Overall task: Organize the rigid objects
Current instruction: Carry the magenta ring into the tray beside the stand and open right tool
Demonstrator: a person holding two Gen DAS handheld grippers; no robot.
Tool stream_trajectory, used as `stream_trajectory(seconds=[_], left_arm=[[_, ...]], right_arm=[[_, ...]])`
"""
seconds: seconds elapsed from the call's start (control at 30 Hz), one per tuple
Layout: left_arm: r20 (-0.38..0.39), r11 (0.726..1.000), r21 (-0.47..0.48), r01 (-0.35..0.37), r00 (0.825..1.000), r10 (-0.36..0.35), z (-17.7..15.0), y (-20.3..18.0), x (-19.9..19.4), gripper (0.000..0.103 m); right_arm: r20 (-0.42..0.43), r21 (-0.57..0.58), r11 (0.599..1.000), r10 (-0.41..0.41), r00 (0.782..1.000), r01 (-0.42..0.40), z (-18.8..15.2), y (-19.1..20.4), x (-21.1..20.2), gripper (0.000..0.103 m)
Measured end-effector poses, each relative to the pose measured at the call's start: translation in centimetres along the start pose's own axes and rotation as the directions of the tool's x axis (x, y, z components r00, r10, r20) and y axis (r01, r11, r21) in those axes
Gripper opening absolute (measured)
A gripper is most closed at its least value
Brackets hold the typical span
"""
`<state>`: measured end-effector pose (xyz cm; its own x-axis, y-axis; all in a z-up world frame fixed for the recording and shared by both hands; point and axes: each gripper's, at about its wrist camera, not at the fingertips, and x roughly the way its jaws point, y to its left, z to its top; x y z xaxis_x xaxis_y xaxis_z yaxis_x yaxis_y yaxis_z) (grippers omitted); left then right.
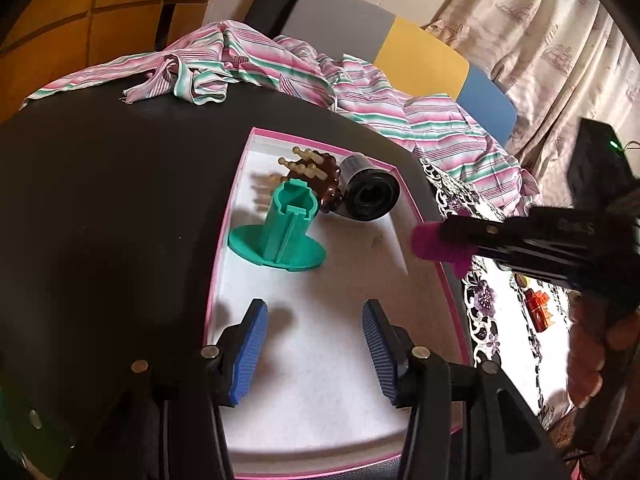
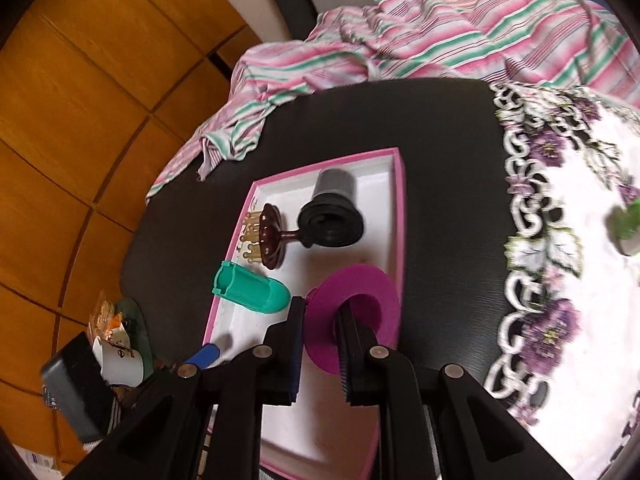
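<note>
A pink-rimmed white tray [image 1: 230, 216] [image 2: 394, 208] lies on a black table. In it are a teal spool holder [image 1: 286, 226] [image 2: 252, 288], a brown massager with pale prongs [image 1: 318, 178] [image 2: 270, 236] and a black-and-grey cylinder [image 1: 370, 194] [image 2: 332, 212]. My left gripper [image 1: 314, 336] is open and empty over the tray's near end. My right gripper [image 2: 320, 316] is shut on a magenta flanged spool [image 2: 356, 304], which it holds over the tray's right side; the spool also shows in the left wrist view [image 1: 436, 246].
A striped pink and green cloth [image 1: 280, 68] [image 2: 400, 36] lies at the table's far edge. A floral white cloth [image 2: 560, 240] [image 1: 488, 300] covers the right side. A white cup [image 2: 118, 360] and clutter sit off the table's left. Wooden floor [image 2: 80, 120] lies beyond.
</note>
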<state>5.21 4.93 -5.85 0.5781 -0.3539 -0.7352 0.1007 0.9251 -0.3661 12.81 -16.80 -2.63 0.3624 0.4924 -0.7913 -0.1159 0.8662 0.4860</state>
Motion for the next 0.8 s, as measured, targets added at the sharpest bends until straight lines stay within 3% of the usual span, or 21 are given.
stream_trajectory(seconds=[0.5, 0.8], left_arm=[[0.005, 0.999, -0.033, 0.003, 1.000, -0.003, -0.1, 1.3, -0.8, 0.050], [0.004, 0.999, -0.041, 0.010, 1.000, -0.010, -0.1, 1.2, -0.7, 0.050]], right_arm=[[-0.042, -0.007, 1.000, 0.012, 0.999, -0.013, 2.2, 2.3, 6.6, 0.019], [0.035, -0.019, 0.999, -0.031, 0.999, 0.032, 2.6, 2.0, 4.9, 0.024]])
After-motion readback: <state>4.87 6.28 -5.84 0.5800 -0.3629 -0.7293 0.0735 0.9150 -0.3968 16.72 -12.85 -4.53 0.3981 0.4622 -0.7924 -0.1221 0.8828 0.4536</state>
